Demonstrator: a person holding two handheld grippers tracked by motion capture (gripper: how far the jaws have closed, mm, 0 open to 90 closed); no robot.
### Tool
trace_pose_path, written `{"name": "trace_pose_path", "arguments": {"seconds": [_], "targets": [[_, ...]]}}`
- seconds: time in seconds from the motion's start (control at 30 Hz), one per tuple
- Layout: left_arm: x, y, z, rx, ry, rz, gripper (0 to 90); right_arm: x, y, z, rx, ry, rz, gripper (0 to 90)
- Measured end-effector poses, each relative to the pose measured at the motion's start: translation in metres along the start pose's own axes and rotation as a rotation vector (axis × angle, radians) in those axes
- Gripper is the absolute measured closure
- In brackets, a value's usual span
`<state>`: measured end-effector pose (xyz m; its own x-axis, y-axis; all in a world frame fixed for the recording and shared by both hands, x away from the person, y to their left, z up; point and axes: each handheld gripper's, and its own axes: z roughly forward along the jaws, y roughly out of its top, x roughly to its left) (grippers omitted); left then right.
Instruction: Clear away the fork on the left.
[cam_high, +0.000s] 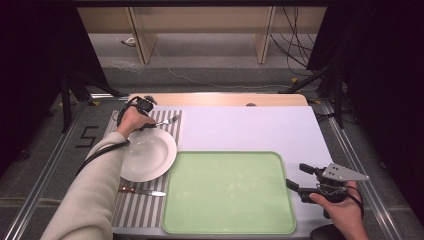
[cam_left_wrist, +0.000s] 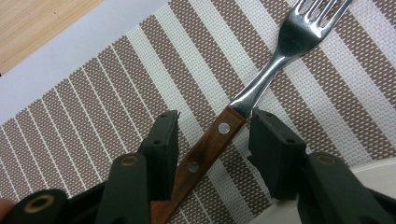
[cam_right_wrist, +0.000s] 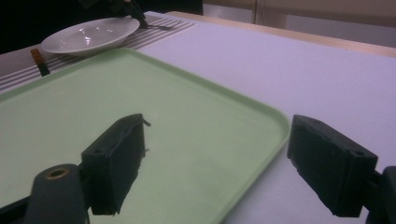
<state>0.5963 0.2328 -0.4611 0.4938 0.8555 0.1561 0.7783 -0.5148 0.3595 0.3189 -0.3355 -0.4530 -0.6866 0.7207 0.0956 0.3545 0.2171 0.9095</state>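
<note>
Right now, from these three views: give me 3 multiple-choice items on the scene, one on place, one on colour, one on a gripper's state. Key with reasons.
1. Where does the fork lie?
A. On the striped placemat
B. On the tray
C. On the plate

2. What colour is the tray?
A. Blue
B. Light green
C. Red

3. How does the left gripper stand?
A. Shut on the knife
B. Open, jaws on either side of the fork's wooden handle
C. Shut on the plate's rim

Key: 1 A, the left gripper view shows the fork flat on the striped weave beside the plate. 2 B, the high view shows a pale green tray with nothing on it. 3 B, a gap shows between each jaw and the handle, and the knife lies apart, near the table's front edge.
</note>
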Motion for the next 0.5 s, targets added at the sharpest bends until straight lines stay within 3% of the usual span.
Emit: {"name": "trace_pose_path", "arguments": {"seconds": [0.5], "targets": [[-0.001,0.0015,0.0038,0.017,-0.026,0.024,57.9,0.0001,0.0,0.0,0.0,0.002,0.001,20.0]]}}
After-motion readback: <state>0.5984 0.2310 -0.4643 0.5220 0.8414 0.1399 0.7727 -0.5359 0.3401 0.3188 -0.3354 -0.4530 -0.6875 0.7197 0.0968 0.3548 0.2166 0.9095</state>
